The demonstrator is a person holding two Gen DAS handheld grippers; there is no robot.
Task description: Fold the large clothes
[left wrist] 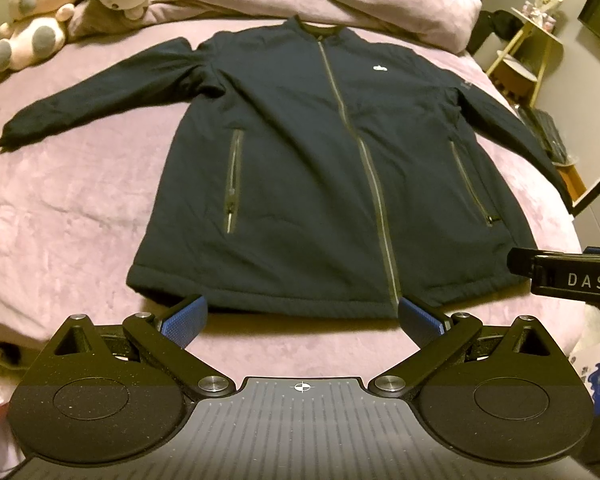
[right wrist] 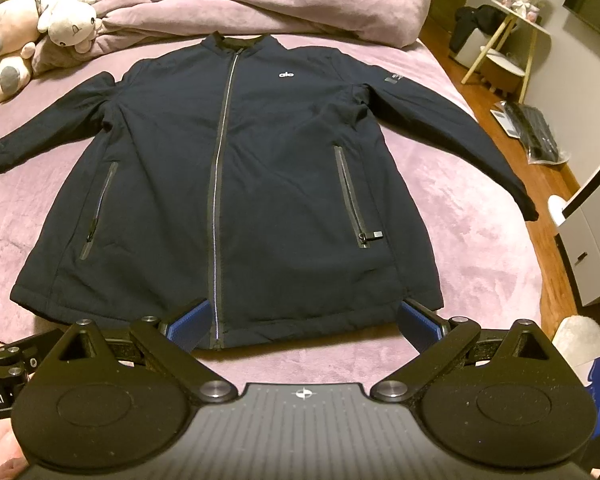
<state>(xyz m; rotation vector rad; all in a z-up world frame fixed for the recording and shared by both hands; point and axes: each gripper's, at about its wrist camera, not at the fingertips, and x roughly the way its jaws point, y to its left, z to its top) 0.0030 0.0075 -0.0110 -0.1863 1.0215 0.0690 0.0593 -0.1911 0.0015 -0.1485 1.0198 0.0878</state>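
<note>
while the dark navy zip-front jacket lies flat on the mauve plush bedspread, left gripper and right gripper hover at its hem, jaws spread, holding nothing.

The light is dim and warm, an indoor yellowish cast over both wrist views; the dark jacket swallows detail, its folds barely readable, while its centre zip catches a thin bright glint; shadows are soft and shallow — a faint dark edge under the hem; the fisheye bends the bed into a dome and darkens the corners; the far room looks slightly soft and grainy — no strong glare anywhere.
</note>
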